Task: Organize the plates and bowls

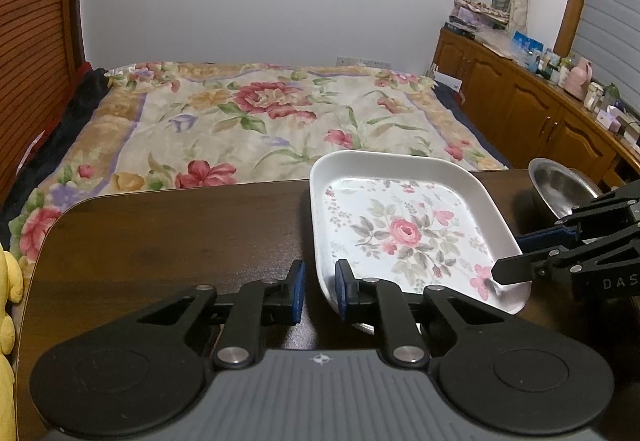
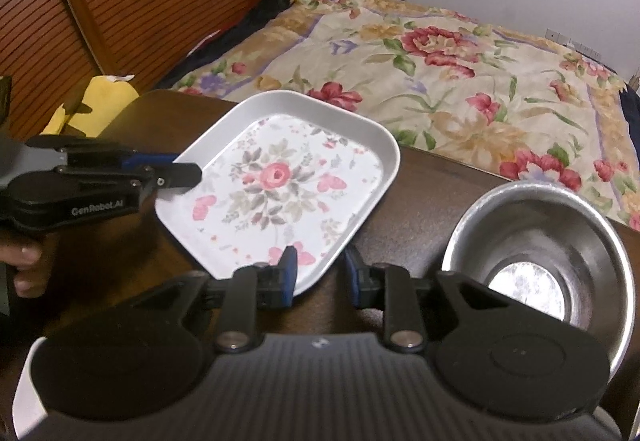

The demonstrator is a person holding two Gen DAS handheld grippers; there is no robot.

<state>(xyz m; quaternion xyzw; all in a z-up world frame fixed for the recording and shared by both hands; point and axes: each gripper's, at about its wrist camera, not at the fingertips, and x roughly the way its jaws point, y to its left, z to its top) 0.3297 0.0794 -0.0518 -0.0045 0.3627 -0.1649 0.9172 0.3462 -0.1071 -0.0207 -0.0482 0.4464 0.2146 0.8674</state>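
Wooden table (image 1: 180,225): both grippers straddle floral plate (image 1: 404,225) rim, seemingly unclenched.

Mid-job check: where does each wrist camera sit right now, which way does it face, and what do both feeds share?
Left wrist: on the left gripper at the table's near edge, facing the bed; its jaws straddle the floral plate rim.
Right wrist: on the right gripper, facing the wooden headboard; steel bowl to its right; a hand shows.
Shared: plate, table, bed, each other's gripper.
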